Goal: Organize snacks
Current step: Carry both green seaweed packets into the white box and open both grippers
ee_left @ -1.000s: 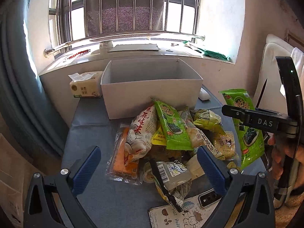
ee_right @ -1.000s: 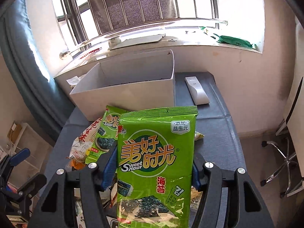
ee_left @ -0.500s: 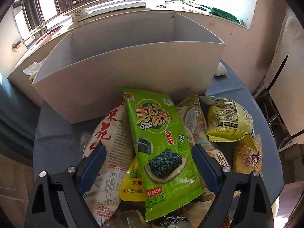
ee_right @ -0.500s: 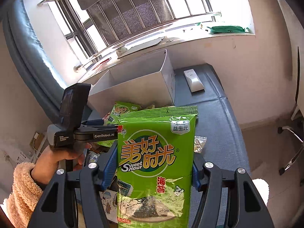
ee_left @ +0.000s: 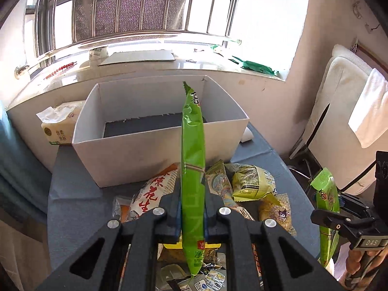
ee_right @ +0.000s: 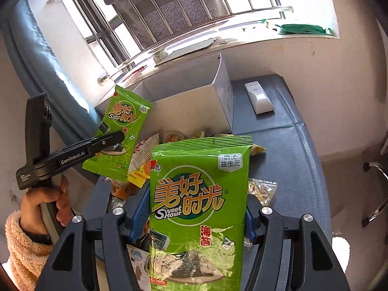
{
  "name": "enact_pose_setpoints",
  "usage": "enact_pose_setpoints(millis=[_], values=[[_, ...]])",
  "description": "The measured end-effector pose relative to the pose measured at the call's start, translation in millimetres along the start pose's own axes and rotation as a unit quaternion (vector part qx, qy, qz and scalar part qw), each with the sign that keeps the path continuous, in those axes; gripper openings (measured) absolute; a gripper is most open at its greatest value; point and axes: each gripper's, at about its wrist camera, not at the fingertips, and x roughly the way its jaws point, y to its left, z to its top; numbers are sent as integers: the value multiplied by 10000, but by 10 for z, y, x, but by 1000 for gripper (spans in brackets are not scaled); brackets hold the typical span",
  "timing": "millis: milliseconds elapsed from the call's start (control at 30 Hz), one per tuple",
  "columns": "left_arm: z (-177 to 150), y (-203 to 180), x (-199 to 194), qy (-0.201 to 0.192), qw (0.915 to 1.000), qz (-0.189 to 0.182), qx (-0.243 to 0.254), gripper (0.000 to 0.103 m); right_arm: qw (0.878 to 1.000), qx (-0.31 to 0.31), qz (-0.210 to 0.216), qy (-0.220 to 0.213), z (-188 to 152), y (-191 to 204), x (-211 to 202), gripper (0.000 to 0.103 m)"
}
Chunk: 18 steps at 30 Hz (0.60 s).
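The left gripper (ee_left: 192, 208) is clamping 1 green foil seaweed packet (ee_left: 192, 169) edge-on above the snack pile. The right gripper (ee_right: 197, 215) is gripping another green seaweed packet (ee_right: 197, 201), near the white cardboard box (ee_left: 135, 155).

Seaweed packs (ee_left: 192, 160) (ee_right: 197, 194): glossy crinkled plastic film. Box (ee_left: 135, 155): matt white card, smooth. Worktop (ee_right: 291, 150): blue, faintly textured, possibly vinyl. Tongs (ee_left: 192, 208) (ee_right: 197, 215): matt black plastic, blue pads. Window bars (ee_left: 135, 7): shiny metal. Sleeve (ee_right: 21, 247): fluffy fleece.
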Motion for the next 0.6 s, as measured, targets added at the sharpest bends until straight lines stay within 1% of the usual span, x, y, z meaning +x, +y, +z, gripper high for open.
enact_pose_setpoints(millis=[67,133,200,267,300,367,433,500,533,600], values=[[112,97,-149,-209,9998,-4,-24,14,9999,-32,122,6,175,47,66,67],[284,274,-211,-419,9989,1,-196,14,9996,-94,226,-108,409,123,106,67],[445,424,-160,-593,9976,32,-365,14,9993,-201,257,-169,694,236,179,67],[633,569,-63,-652,9965,11,-524,14,9982,-412,225,-364,997,382,257,67],[713,648,-27,-695,9958,76,-588,14,9976,-483,181,-457,1137,455,309,67],[895,803,128,-641,9948,17,-792,14,9964,-527,214,-629,1412,558,453,67],[1046,921,287,-610,9940,4,-904,14,9965,-523,168,-624,1670,642,663,67],[1142,1012,427,-589,9934,23,-985,14,9971,-477,145,-571,1919,692,919,67],[1183,1040,519,-503,9939,-24,-986,14,9977,-454,127,-485,2021,709,1050,67],[1249,1087,699,-412,9941,38,-1007,14,9987,-371,-15,-348,2180,715,1286,67]])
